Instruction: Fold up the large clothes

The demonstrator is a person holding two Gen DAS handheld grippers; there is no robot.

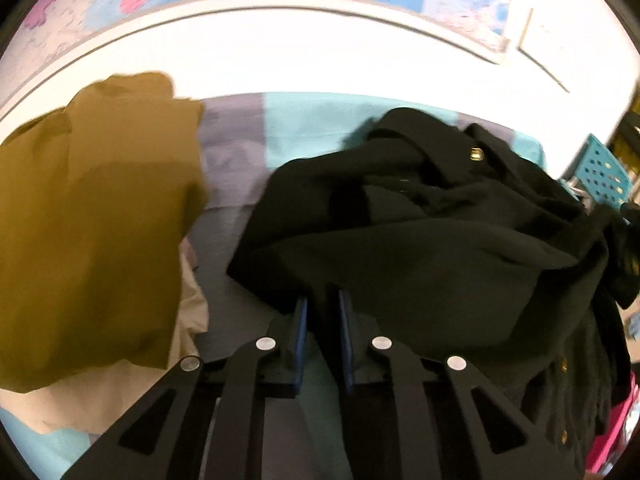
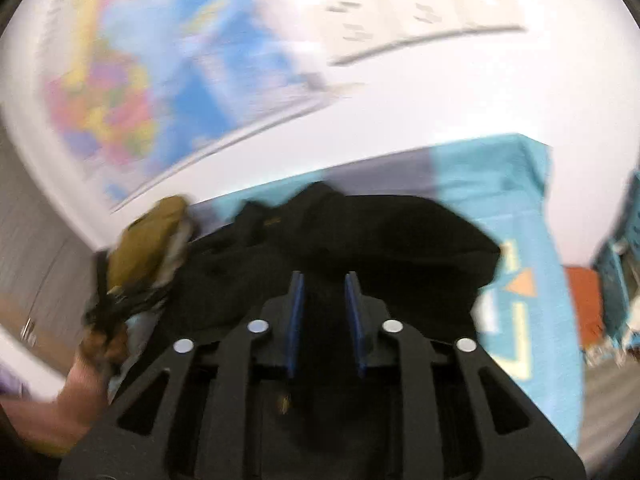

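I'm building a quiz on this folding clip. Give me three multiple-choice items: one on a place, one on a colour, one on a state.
1. In the left wrist view, where is the olive-brown garment relative to the black garment?
A. left of it
B. on top of it
C. right of it

2. What colour are the pads on the left tongs?
A. red
B. blue
C. white

3. What lies between the pads of the left tongs?
A. nothing
B. the olive-brown garment
C. a fold of the black garment

Answers:
1 A, it fills the left of the view with bare sheet between them.
2 B, both inner faces are blue.
3 C, black cloth fills the narrow gap.
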